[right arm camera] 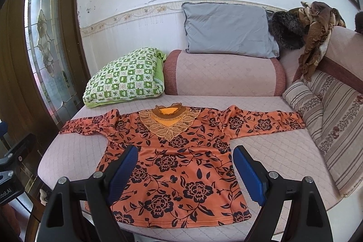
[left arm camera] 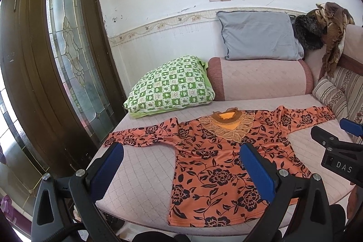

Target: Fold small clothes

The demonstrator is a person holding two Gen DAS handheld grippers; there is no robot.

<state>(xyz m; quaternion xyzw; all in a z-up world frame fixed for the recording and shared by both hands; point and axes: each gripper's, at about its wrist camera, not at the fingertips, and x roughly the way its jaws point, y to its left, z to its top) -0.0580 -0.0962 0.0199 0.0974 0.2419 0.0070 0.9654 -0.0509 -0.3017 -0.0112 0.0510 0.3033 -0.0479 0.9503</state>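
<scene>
An orange long-sleeved top with black flowers and a lace collar [left arm camera: 217, 162] lies flat and spread out on the pink quilted sofa seat [left arm camera: 140, 165], both sleeves out to the sides. It also shows in the right wrist view [right arm camera: 179, 165]. My left gripper [left arm camera: 181, 165] is open and empty, held above the top's left side near the front edge. My right gripper [right arm camera: 185, 169] is open and empty above the top's lower body. The right gripper also shows at the right edge of the left wrist view [left arm camera: 340, 146].
A green checked pillow [left arm camera: 170, 85] lies at the back left of the seat. A pink bolster [left arm camera: 258, 78] and a grey pillow [left arm camera: 258, 35] stand behind. A striped cushion [right arm camera: 329, 119] lines the right side. A brown door with glass [left arm camera: 68, 56] stands left of the sofa.
</scene>
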